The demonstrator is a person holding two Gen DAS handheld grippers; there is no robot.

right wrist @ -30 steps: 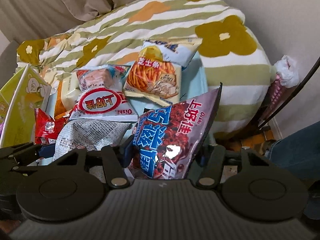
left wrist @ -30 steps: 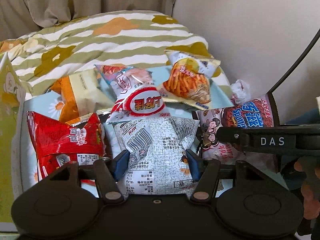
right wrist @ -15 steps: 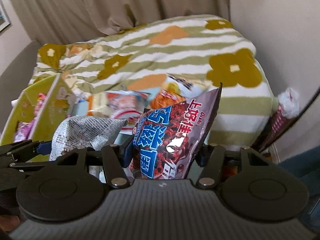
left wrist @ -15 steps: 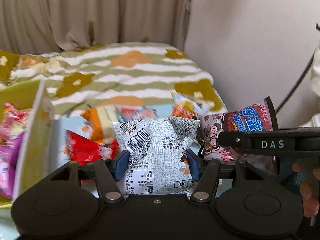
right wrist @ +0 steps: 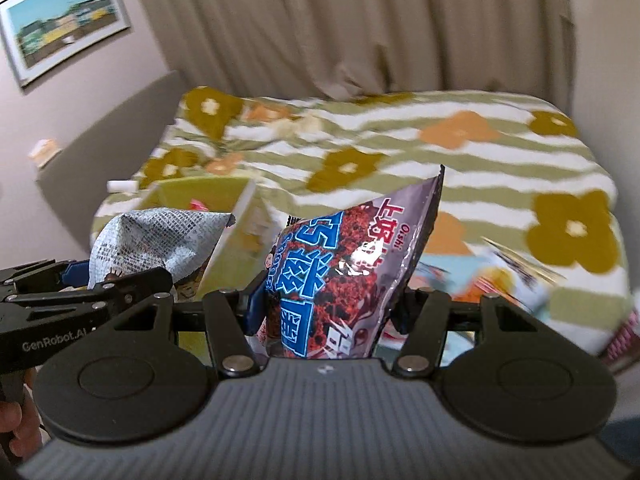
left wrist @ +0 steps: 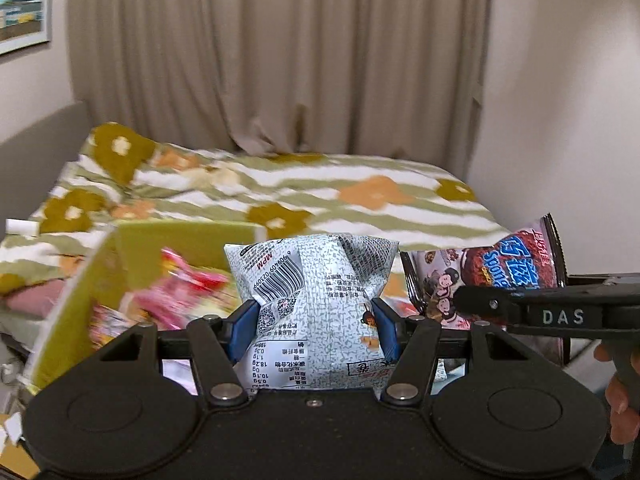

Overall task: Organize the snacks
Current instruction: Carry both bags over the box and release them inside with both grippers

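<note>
I am working in a home bedroom. A bed point(right wrist: 400, 152) fills the middle of both views, covered with a green-and-white striped blanket point(left wrist: 280, 196) printed with mustard and orange flowers. Behind it hang full-length beige curtains point(left wrist: 280, 60), and a framed landscape picture point(right wrist: 64, 20) is on the plain wall at the left. A grey padded headboard point(right wrist: 120, 128) runs along the bed's left side.

Between my left gripper's point(left wrist: 312, 330) blue pads: a white packet point(left wrist: 316, 308) speckled grey, black barcode. My right grips a purple bag point(right wrist: 340, 280), blue lettering. Beyond: yellow-green box point(left wrist: 132, 256), olive-striped floral blanket point(left wrist: 320, 200).
</note>
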